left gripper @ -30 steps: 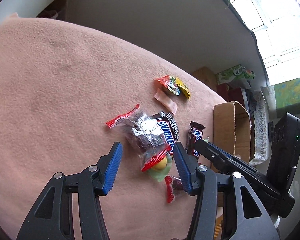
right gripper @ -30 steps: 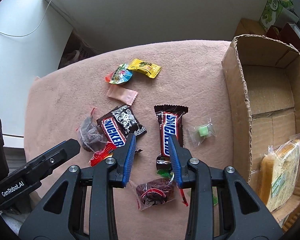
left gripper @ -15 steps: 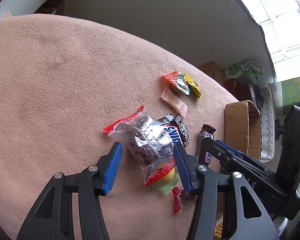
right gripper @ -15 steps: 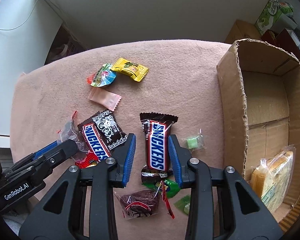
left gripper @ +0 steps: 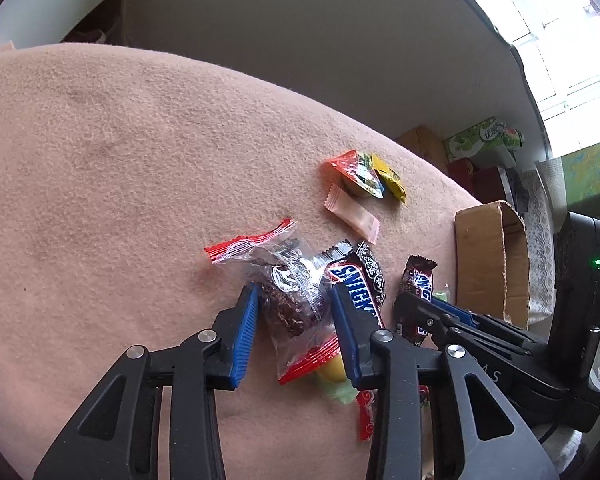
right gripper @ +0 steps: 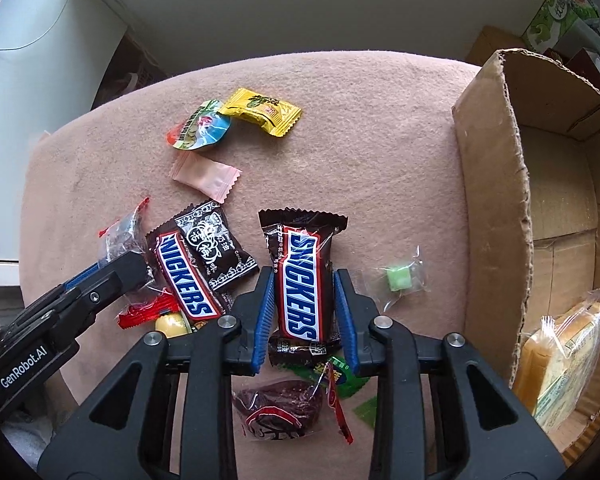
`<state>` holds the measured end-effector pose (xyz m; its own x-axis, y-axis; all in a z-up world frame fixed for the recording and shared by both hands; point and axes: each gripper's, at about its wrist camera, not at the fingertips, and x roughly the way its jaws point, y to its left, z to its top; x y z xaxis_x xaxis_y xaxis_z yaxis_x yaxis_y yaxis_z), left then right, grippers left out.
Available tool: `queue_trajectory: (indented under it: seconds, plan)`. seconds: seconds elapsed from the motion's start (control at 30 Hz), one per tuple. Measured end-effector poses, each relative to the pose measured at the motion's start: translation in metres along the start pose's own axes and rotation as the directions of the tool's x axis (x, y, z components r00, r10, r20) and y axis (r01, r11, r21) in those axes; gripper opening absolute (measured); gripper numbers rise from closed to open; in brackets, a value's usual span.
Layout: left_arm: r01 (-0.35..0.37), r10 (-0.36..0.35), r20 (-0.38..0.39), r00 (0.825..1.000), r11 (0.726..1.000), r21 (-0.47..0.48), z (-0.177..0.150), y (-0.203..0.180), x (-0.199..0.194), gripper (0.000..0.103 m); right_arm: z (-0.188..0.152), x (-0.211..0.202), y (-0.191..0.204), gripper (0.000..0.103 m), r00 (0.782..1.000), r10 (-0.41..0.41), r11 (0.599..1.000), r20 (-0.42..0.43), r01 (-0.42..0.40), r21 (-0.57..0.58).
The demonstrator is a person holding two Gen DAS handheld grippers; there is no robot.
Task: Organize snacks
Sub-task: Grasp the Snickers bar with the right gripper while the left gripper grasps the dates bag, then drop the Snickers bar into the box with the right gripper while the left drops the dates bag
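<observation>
1. Two grippers worked over a pink blanket (right gripper: 340,120) strewn with snacks, beside a cardboard box (right gripper: 496,200) at its right edge.
2. The left gripper (left gripper: 294,312) had just been closing its jaws around a clear packet with red ends (left gripper: 284,280) that held a dark cake; the blue pads stood against the packet's sides, though a firm clamp could not be told for certain.
3. The right gripper (right gripper: 304,300) had also been narrowing, and its blue pads flanked an upright Snickers bar (right gripper: 302,276), very close to or touching the wrapper's edges; whether they pressed could not be told.
4. A second Snickers bar (right gripper: 180,272) lay just left of it, partly under a dark brown patterned packet (right gripper: 216,248).
5. Farther back lay a pale pink sachet (right gripper: 206,174), a yellow sweet (right gripper: 264,112) and a round jelly cup (right gripper: 200,130), the last two touching.
6. A small green sweet in clear wrap (right gripper: 398,278) lay between the held bar and the box.
7. Inside the box, a wrapped yellow cake (right gripper: 560,356) leaned in the near corner.
</observation>
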<state>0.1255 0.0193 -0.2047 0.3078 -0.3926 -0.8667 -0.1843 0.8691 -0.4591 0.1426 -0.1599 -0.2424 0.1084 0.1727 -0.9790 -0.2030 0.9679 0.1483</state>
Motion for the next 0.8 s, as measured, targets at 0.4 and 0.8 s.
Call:
queue_trajectory:
  seconds: [0.4, 0.8]
  plan:
    - [0.002, -0.003, 0.034, 0.999, 1.0, 0.027, -0.005, -0.004, -0.015, 0.034, -0.018, -0.028, 0.006, 0.03, 0.998, 0.031, 1.0, 0.06, -0.031, 0.001]
    - [0.044, -0.053, 0.096, 0.994, 0.995, 0.086, -0.007, -0.027, -0.047, 0.034, -0.034, -0.088, -0.01, 0.03, 0.985, 0.078, 0.996, 0.154, -0.082, 0.018]
